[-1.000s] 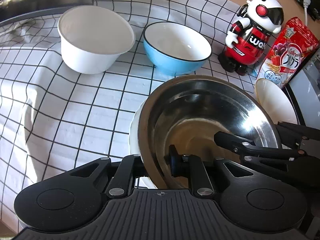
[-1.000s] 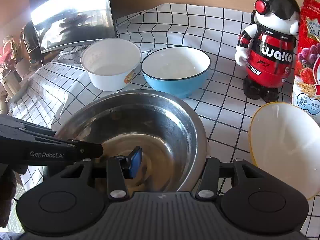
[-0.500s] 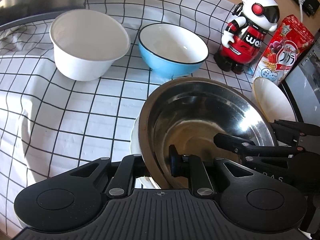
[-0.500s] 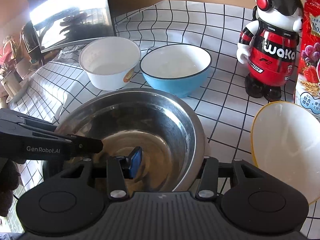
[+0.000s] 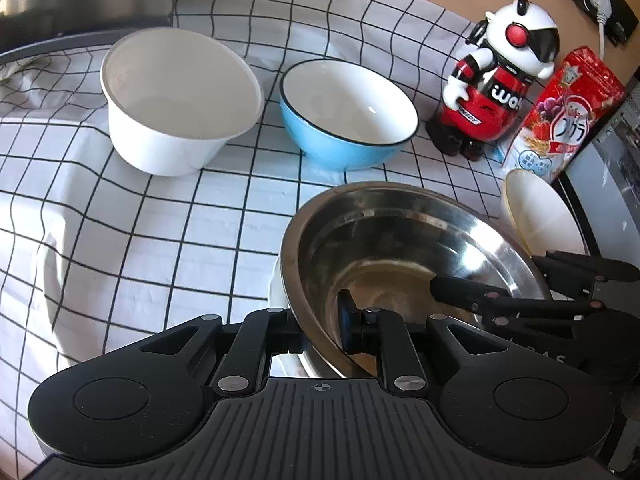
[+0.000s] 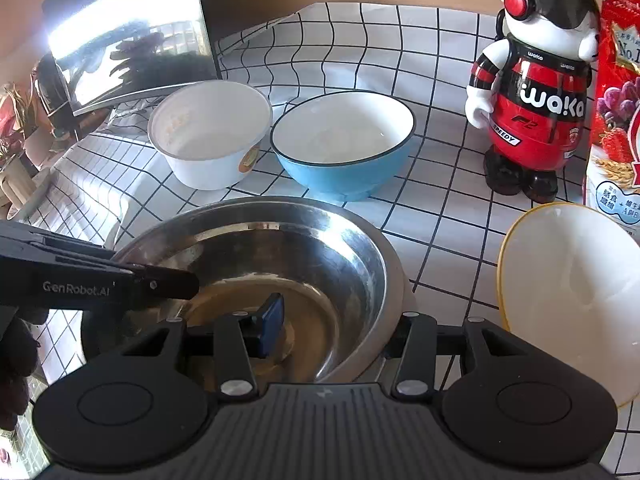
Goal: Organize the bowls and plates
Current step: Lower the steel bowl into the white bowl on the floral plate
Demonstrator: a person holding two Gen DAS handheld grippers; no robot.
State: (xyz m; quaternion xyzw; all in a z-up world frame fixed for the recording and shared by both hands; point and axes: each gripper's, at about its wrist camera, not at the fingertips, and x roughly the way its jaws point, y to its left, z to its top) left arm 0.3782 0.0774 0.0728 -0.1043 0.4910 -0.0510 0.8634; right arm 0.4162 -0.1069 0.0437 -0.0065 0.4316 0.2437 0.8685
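Note:
A steel bowl [image 5: 400, 240] sits tilted in the middle of the checked cloth, on top of a white dish [image 5: 276, 296] whose edge barely shows. My left gripper [image 5: 320, 320] is shut on the steel bowl's near-left rim, one finger inside and one outside. My right gripper [image 6: 344, 326] straddles the steel bowl [image 6: 280, 256] at its right wall, the blue pad inside and the other finger behind the rim, closed on it. Behind stand a white bowl [image 5: 176, 100] and a blue bowl [image 5: 348, 116]. A yellow-rimmed white bowl [image 6: 568, 292] lies to the right.
A red and white toy robot [image 6: 532, 96] and a red cereal bag [image 6: 620, 112] stand at the back right. A shiny metal appliance [image 6: 128, 40] fills the back left. A grey appliance [image 5: 616, 184] borders the cloth on the right.
The left view has drifted slightly, so the far bowls sit a little lower in it. The steel bowl stays held by both grippers; nothing was let go.

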